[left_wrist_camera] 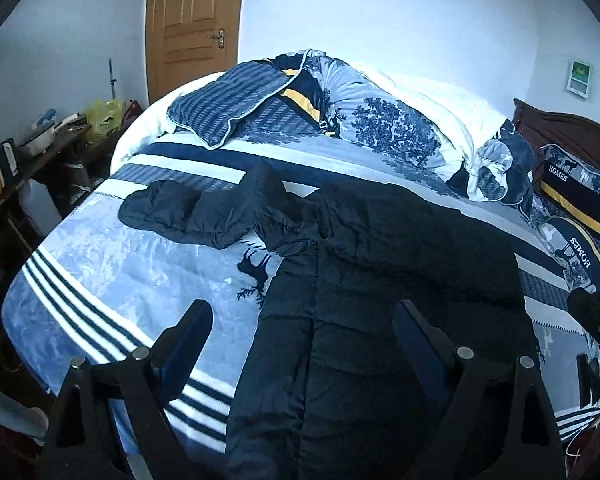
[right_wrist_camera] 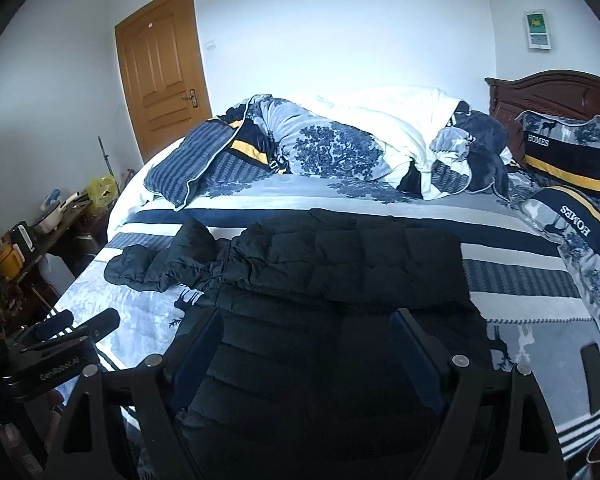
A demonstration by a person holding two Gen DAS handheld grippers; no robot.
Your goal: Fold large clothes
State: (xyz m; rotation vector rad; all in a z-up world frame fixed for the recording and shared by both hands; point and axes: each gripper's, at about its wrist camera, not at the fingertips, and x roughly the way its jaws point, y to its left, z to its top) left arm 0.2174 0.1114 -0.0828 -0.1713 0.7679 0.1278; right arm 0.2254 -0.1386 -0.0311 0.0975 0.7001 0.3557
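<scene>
A large black puffer jacket point(left_wrist_camera: 380, 280) lies flat on the bed, reaching down to the near edge. One sleeve point(left_wrist_camera: 172, 208) stretches out to the left over the blue blanket. In the right wrist view the jacket point(right_wrist_camera: 340, 264) shows a thick doubled band across its upper part. My left gripper point(left_wrist_camera: 302, 320) hovers open over the jacket's left edge, with nothing between its fingers. My right gripper point(right_wrist_camera: 306, 328) is open above the jacket's lower middle, holding nothing. The left gripper point(right_wrist_camera: 86, 322) also shows at the left of that view, beside the bed.
The bed's blue striped blanket point(left_wrist_camera: 120, 272) carries a rumpled quilt point(left_wrist_camera: 380, 120) at the back and pillows point(left_wrist_camera: 580, 188) at the right by a wooden headboard point(right_wrist_camera: 552, 92). A cluttered side table point(left_wrist_camera: 40, 148) stands left. Two dark flat objects point(right_wrist_camera: 598, 372) lie at the right.
</scene>
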